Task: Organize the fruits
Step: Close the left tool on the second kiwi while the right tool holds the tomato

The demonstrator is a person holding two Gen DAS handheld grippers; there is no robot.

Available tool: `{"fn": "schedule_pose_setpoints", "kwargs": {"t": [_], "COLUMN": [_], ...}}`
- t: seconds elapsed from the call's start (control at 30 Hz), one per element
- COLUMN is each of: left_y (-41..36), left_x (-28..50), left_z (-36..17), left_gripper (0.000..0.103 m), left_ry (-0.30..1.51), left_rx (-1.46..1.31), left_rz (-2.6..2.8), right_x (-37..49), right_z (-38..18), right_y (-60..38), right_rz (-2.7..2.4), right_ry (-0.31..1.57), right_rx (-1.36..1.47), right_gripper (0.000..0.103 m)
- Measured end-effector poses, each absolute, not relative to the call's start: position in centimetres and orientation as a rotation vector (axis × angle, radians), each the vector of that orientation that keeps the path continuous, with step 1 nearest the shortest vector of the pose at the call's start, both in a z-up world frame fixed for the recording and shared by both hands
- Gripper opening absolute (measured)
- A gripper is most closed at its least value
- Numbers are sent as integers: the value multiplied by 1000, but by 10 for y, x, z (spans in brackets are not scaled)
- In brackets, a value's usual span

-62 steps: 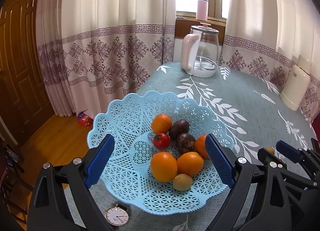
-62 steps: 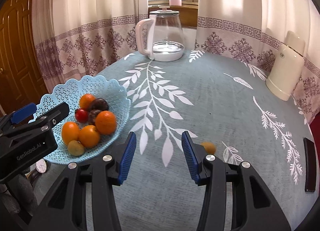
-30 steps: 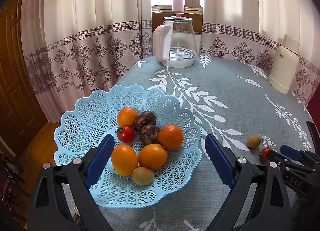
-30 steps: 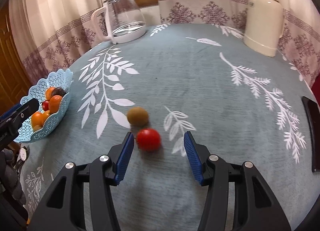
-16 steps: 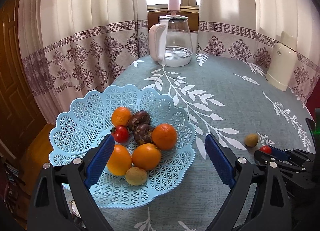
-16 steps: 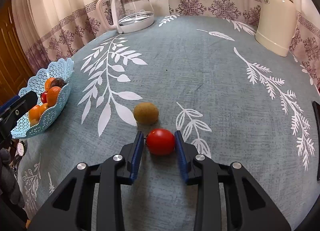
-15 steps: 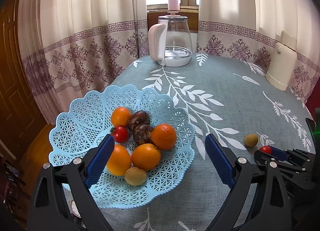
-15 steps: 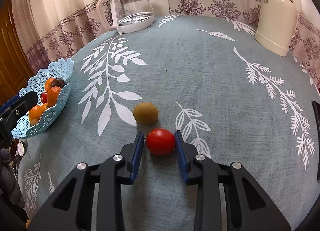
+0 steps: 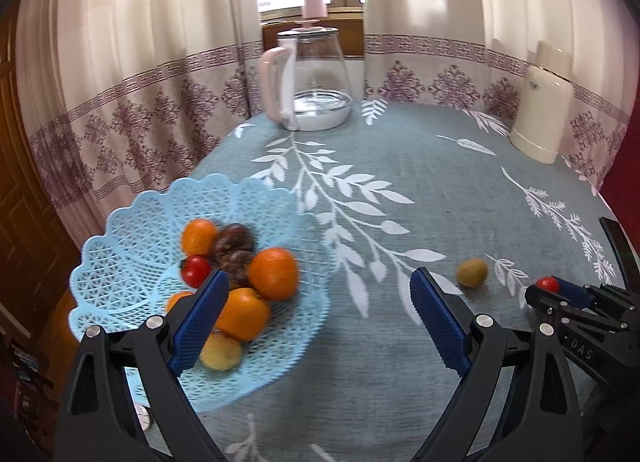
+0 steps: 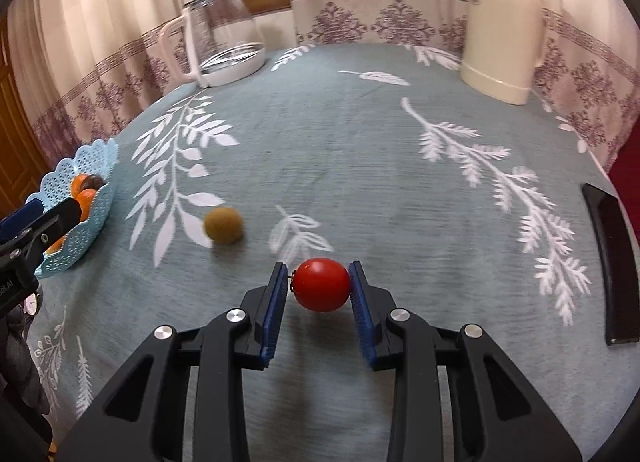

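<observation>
My right gripper (image 10: 320, 286) is shut on a red tomato (image 10: 321, 284), held just above the teal tablecloth; it shows small at the right in the left wrist view as the tomato (image 9: 547, 284). A brown kiwi (image 10: 223, 224) lies on the cloth to its front left, the same kiwi (image 9: 472, 272). The light-blue lattice basket (image 9: 132, 262) holds several oranges, a small tomato, two dark fruits and a kiwi. My left gripper (image 9: 318, 320) is open over the basket's right side, holding nothing.
A glass kettle (image 9: 310, 88) with a pale handle stands at the table's far edge, and a cream thermos (image 9: 542, 102) at the far right. A black phone (image 10: 610, 258) lies near the right edge. Curtains hang behind. A watch (image 9: 140, 418) lies below the basket.
My right gripper has lifted the tomato off the cloth and swung right. The left gripper has shifted right, so the basket sits further left in its view.
</observation>
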State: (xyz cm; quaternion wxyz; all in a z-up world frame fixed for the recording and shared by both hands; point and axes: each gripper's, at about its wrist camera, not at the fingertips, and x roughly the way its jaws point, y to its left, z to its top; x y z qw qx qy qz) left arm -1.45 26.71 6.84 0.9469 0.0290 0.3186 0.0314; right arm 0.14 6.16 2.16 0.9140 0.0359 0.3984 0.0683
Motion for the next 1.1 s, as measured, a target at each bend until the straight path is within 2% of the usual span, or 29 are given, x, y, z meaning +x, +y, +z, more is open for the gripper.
{"fn": "schedule_pose_setpoints", "kwargs": {"t": [0.63, 0.8, 0.93, 1.1], "left_y": [180, 173, 171, 174], "left_x": [18, 31, 38, 47], "left_z": [45, 32, 23, 13], "left_gripper": [91, 76, 70, 54], "left_ry": [706, 759, 791, 839], "left_rx": [165, 152, 129, 80], "left_rz": [-90, -128, -157, -185], "right_x": [1, 1, 2, 4], "right_z": [20, 17, 15, 13], "right_y": [17, 15, 13, 14], "right_rz": [82, 90, 94, 99], "right_ry": [785, 789, 797, 803], "right_rx": [137, 153, 167, 173], "right_gripper": [32, 32, 32, 32]}}
